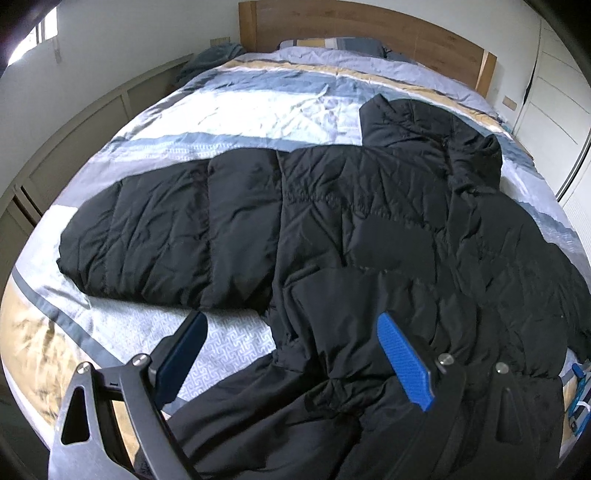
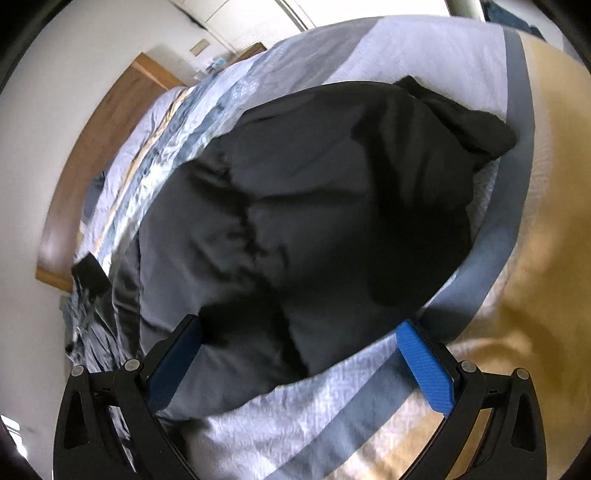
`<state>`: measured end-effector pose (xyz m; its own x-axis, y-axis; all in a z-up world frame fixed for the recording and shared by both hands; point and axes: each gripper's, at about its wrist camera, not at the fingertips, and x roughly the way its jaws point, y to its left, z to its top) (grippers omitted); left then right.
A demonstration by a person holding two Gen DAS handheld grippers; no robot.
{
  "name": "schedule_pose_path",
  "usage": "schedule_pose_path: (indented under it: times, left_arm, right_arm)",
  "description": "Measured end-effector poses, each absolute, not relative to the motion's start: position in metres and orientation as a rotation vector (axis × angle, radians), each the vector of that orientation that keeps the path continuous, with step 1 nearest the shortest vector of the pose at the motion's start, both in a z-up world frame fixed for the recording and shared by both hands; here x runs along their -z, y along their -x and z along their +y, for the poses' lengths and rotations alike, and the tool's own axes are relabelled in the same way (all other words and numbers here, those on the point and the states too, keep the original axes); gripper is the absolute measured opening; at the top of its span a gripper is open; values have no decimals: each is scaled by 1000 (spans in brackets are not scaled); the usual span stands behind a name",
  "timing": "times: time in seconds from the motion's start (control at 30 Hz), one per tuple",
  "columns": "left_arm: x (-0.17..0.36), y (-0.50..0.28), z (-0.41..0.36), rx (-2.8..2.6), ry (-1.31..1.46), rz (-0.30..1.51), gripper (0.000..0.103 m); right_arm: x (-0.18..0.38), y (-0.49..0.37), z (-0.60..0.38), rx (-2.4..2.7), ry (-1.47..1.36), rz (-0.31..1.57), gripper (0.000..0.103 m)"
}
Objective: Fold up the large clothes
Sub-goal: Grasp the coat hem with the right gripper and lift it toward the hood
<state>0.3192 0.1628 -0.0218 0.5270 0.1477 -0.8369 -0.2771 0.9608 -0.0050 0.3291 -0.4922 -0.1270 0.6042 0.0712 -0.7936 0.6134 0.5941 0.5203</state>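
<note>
A large black puffer jacket (image 1: pixel 351 229) lies spread on the bed, one sleeve stretched out to the left and the hood toward the headboard. My left gripper (image 1: pixel 291 321) is open, its blue pads wide apart above the jacket's lower part near the sleeve's underside. In the right wrist view the same jacket (image 2: pixel 314 203) fills the middle, blurred. My right gripper (image 2: pixel 301 328) is open and hovers over the jacket's near edge, holding nothing.
The bed has a striped grey, white and tan cover (image 1: pixel 229 107) and a wooden headboard (image 1: pixel 369 33). Pillows (image 1: pixel 332 44) lie at the head. Low cabinets (image 1: pixel 92 122) run along the left wall. A white wardrobe (image 1: pixel 554 92) stands at the right.
</note>
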Motion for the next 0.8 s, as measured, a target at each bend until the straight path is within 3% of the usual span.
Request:
schedule_pose_path:
  times: [0.47,0.57,0.63,0.73,0.8]
  left_arm:
    - [35,-313,174,-261,157,1013,94]
    - [34,-310,175,-264,155,1013,94]
    - [33,-308,177,-264,162,1009,94]
    - [28,-302,181,-267,185,1000,94]
    - [23,-298,183,-264,202,986,94]
  right_arm:
    - [124,-333,-532,399,-986,810,84]
    - [122,-336,-536,386,-972,800,66]
    - [121,-338,-537,372,-987,785,43]
    - [114,-340,-539,339,-978,765,20]
    - [104,-341,-536,321,-947,753,14]
